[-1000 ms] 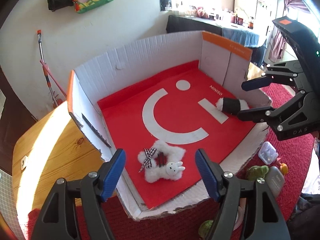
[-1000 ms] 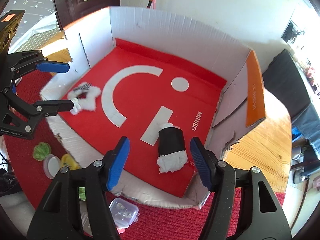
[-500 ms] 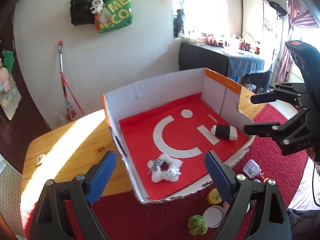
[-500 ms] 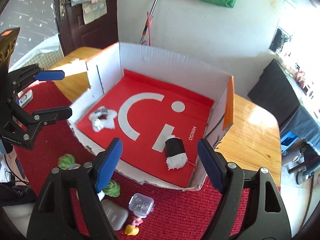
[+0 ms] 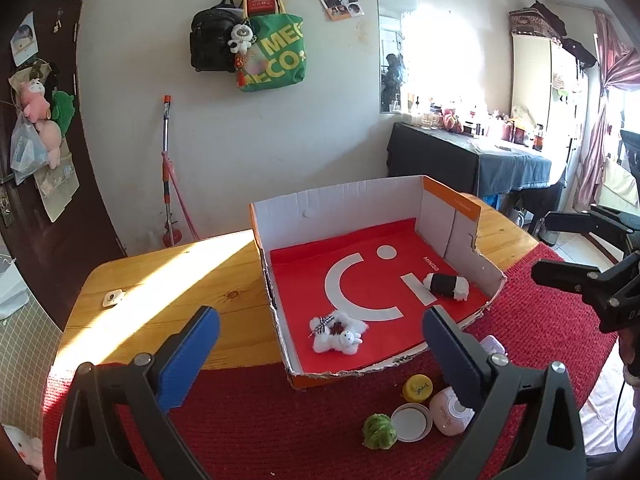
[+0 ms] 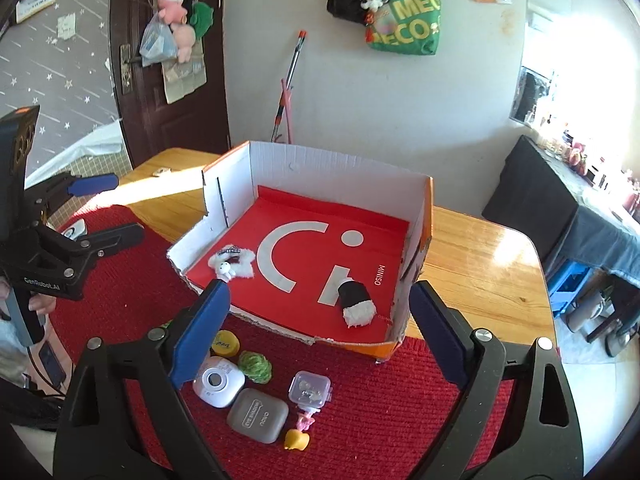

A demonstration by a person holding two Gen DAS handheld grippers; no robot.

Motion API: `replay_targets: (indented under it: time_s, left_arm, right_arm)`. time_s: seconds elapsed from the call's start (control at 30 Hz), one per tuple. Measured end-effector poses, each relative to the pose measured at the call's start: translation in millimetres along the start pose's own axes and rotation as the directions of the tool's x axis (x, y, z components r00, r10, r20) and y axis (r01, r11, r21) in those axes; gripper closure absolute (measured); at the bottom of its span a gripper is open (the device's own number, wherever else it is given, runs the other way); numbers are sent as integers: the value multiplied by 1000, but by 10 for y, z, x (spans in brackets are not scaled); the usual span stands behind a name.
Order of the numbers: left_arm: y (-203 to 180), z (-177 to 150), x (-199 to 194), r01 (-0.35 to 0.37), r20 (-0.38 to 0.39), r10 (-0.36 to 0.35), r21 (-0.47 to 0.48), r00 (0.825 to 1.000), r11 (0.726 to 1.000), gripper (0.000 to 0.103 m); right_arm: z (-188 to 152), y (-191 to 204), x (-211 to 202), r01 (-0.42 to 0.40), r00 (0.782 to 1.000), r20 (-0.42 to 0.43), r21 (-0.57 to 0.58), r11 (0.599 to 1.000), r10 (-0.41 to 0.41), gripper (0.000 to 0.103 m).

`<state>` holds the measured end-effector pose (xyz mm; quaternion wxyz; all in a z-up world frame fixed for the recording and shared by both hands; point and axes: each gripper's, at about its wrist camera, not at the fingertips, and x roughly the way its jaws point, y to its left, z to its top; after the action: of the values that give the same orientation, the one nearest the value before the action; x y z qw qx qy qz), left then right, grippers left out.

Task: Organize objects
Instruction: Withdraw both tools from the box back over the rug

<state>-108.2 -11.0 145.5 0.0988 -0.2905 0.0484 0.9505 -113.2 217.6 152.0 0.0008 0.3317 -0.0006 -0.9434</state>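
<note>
Sorting plush toys into cardboard box (image 5: 344, 208)

Both sets of fingers, left gripper (image 5: 320, 344) and right gripper (image 6: 320, 320), were just spread, nothing gripped; white plush (image 5: 338, 332) and black-banded plush (image 6: 356, 300) are seen inside, left and right.

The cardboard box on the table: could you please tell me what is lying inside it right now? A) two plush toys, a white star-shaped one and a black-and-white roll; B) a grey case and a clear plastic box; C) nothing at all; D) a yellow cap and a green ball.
A: the white star-shaped plush and the black-and-white roll plush lie on the cardboard box's red floor; the other small items sit outside it on the red mat.
</note>
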Motion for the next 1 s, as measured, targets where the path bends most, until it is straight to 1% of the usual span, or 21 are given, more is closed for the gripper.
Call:
replay_targets:
  time_s: [0.2,0.33,0.43,0.6,0.7,0.8,0.87,1.0]
  left_arm:
    - [-110,-158,-143,-18,18,18,-20,1000,1000,0]
    - [-172,-303,-186,-45,25,46,-45,999,998,0]
    - [-199,-421,-188,-60,23,62,-72,998,996,0]
    - [-248,-599,-172,-76,17,78,-99,997,992,0]
    - [-277,-733,-126,-84,-2,84,-107,996,991,0]
    - [-295,-881,-27,-93,-43,88,-113,995,989,0]
    - [-301,-986,42,-86,-80,76,-122,994,989,0]
    - [-302,-1125,125,-72,-129,54,-135,990,988,0]
  right_arm:
    - [-228,12,-228,35,997,62,49,998,-38,7]
    - [-395,21,-265,56,994,86,92,994,-64,4]
    - [-542,35,-249,91,990,95,118,989,-102,3]
    - [-757,30,-167,97,991,71,158,983,-109,3]
    - [-848,43,-93,122,990,53,163,979,-132,3]
    - [-956,44,-12,125,991,28,179,976,-133,3]
    - [-1016,45,41,129,991,11,188,974,-133,3]
    - [-1131,27,136,136,991,-22,209,968,-134,3]
